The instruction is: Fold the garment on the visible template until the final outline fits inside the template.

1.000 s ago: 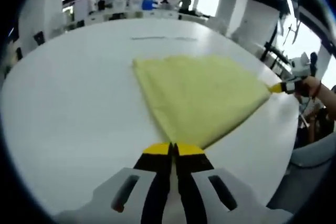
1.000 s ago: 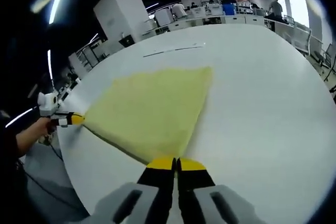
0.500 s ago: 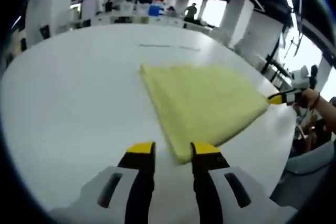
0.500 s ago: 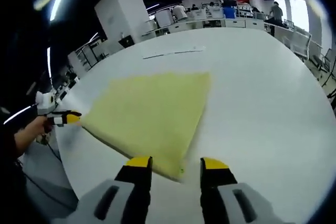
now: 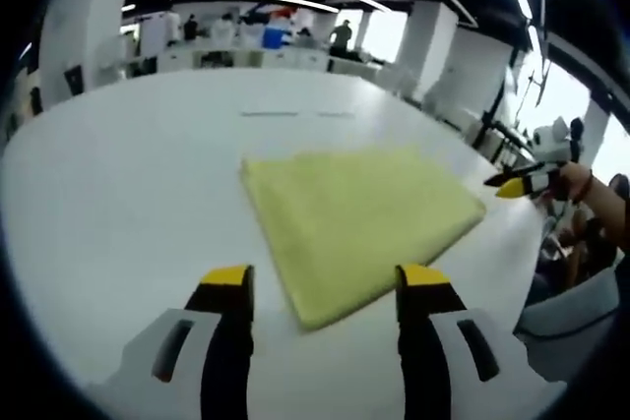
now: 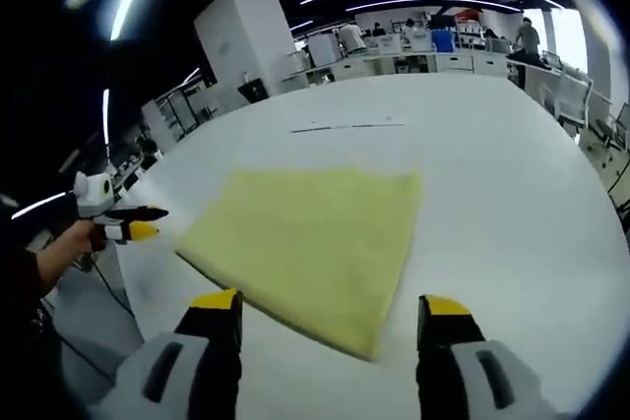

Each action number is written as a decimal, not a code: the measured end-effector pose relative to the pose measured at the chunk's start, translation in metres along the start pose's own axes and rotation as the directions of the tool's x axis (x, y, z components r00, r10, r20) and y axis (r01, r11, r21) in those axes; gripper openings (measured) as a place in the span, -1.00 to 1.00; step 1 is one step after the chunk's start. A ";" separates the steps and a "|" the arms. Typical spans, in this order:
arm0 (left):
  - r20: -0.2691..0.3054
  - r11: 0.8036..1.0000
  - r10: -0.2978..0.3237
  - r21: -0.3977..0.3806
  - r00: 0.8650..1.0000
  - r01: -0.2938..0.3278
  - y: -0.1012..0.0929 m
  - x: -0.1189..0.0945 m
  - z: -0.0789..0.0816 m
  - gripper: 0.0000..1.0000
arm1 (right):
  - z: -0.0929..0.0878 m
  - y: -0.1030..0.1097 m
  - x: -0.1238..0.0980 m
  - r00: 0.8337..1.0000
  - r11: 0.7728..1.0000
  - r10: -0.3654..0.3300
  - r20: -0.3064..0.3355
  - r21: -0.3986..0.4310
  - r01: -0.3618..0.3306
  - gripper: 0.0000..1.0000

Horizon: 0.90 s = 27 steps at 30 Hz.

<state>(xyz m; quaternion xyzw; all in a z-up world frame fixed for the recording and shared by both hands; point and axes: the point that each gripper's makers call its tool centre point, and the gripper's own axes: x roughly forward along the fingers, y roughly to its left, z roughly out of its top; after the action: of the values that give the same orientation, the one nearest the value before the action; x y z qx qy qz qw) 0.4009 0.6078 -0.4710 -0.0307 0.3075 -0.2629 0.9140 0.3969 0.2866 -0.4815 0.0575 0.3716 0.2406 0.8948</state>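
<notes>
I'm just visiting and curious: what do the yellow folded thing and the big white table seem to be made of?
The yellow garment looks like soft woven or knitted cloth, matte: it lies limp in flat layers, with rounded folded edges and no shine. The exact fibre cannot be told. The white table looks hard and smooth, perhaps laminate or painted board, with a faint sheen; its top is flat, even and seamless.

Your folded yellow garment (image 5: 359, 222) reads as soft matt cloth with a faintly napped, towel-like face. Under the garment, the white table (image 5: 118, 184) looks smooth and satin, catching pale ceiling glare. Beside the garment, your left gripper (image 5: 325, 287) and right gripper (image 6: 330, 310) show grey moulded plastic with matt yellow-and-black fingertips.
</notes>
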 end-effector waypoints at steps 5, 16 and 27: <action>-0.001 1.000 -0.015 -0.011 1.000 0.015 -0.008 -0.008 0.004 0.43 | 0.004 0.009 -0.006 1.000 1.000 0.016 0.003 -0.023 -0.016 0.69; 0.019 1.000 -0.018 -0.004 1.000 0.019 -0.018 -0.024 0.008 0.73 | 0.005 0.028 -0.020 1.000 0.998 0.020 0.017 -0.066 -0.019 0.96; 0.045 1.000 0.007 -0.003 0.999 -0.007 -0.019 -0.033 0.008 0.98 | 0.005 0.048 -0.029 0.998 0.996 0.032 0.061 -0.085 -0.026 0.99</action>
<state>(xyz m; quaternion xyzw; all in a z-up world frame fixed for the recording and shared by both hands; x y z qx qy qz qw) 0.3741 0.6072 -0.4423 -0.0369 0.2873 -0.2585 0.9216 0.3637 0.3149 -0.4460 0.0329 0.3321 0.2670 0.9041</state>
